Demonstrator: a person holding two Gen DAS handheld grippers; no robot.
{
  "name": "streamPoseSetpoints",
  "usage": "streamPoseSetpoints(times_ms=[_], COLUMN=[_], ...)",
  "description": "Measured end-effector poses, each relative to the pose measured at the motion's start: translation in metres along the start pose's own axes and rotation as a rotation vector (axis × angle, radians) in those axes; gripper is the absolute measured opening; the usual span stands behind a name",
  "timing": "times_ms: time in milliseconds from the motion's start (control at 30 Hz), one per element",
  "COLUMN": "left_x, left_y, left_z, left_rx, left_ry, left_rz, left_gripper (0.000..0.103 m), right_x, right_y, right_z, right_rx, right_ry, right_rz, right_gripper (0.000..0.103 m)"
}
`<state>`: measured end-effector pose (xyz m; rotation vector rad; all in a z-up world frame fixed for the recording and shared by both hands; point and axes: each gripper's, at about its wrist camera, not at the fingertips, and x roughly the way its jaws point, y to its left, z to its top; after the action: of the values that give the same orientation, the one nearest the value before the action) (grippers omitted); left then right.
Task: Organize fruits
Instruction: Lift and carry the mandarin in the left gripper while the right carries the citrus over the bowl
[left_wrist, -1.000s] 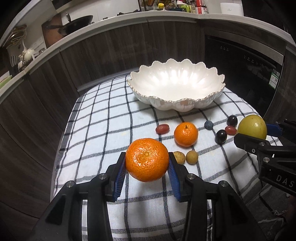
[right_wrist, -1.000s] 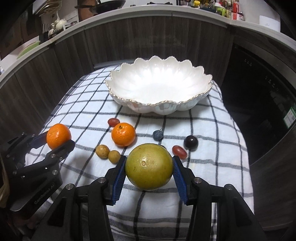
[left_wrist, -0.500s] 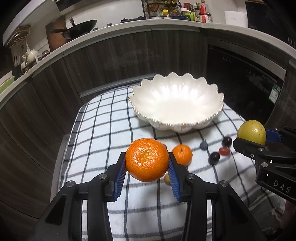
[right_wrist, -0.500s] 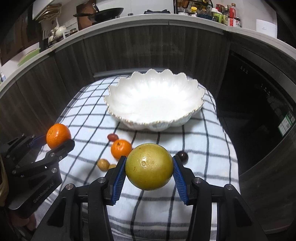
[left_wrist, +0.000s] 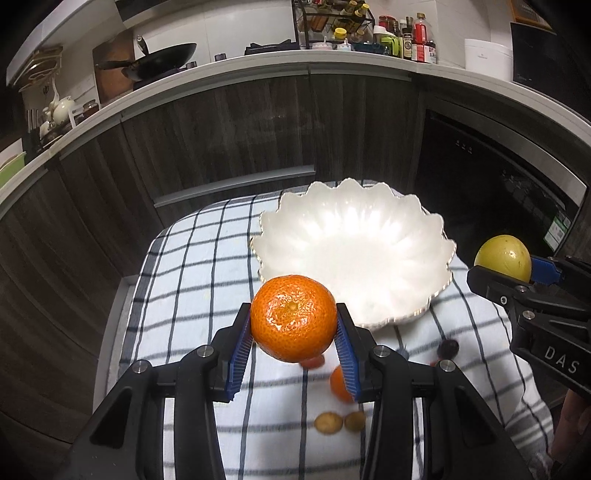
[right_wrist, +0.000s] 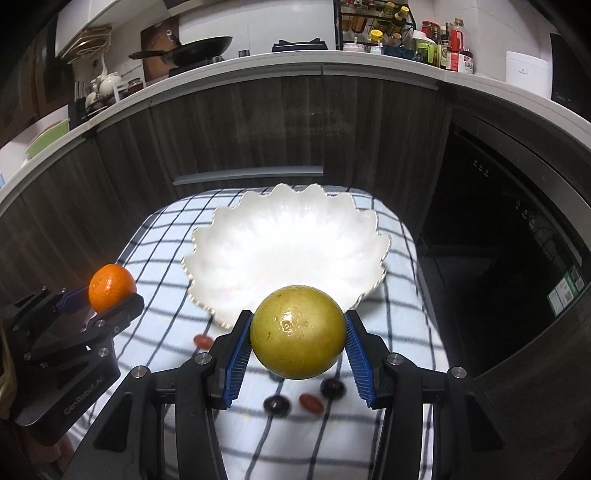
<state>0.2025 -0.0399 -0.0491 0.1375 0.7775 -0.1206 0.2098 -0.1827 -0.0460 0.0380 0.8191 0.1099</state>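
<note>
Gripper L clamps dimpled mandarin; gripper R clamps smooth yellow-green fruit; scalloped glossy bowl.

Lifting both fruits toward the bowl

We are raising the left gripper with its tangerine and the right gripper with its yellow-green fruit, nearing the white bowl.

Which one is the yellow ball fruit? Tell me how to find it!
Find the big white scalloped bowl on the checked cloth. Just in front of it, lifted above the cloth, the right gripper pinches a round yellow-green fruit in its blue jaws. It is larger than the nearby grapes, and the other held fruit is orange.
</note>
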Motion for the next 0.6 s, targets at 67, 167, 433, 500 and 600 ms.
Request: streamPoseSetpoints(times_ms=[67, 167, 433, 500, 600], left_x=[0.005, 0.014, 0.047, 0.059, 0.075], left_y=[0.000, -0.003, -0.004, -0.004, -0.003], left_z=[0.007, 0.018, 0.040, 0.045, 0.051], left_rx=[-0.005, -0.013, -0.034, -0.033, -0.034], left_ry=[0.002, 0.003, 0.023, 0.029, 0.038], left_rz=[-0.003, -0.010, -0.012, -0.009, -0.006], left_gripper=[0.042, 0.042, 0.043, 0.043, 0.043], right_x=[0.005, 0.013, 0.039, 0.048, 0.062], right_y=[-0.005, -0.011, -0.024, -0.027, -0.033], right_z=[0.008, 0.018, 0.039, 0.044, 0.051], right_rx=[0.004, 0.004, -0.007, -0.008, -0.005], right_ry=[0.002, 0.007, 0.012, 0.011, 0.022], right_rz=[-0.001, -0.004, -0.034, -0.046, -0.056], right_gripper=[0.050, 0.050, 0.050, 0.050, 0.050])
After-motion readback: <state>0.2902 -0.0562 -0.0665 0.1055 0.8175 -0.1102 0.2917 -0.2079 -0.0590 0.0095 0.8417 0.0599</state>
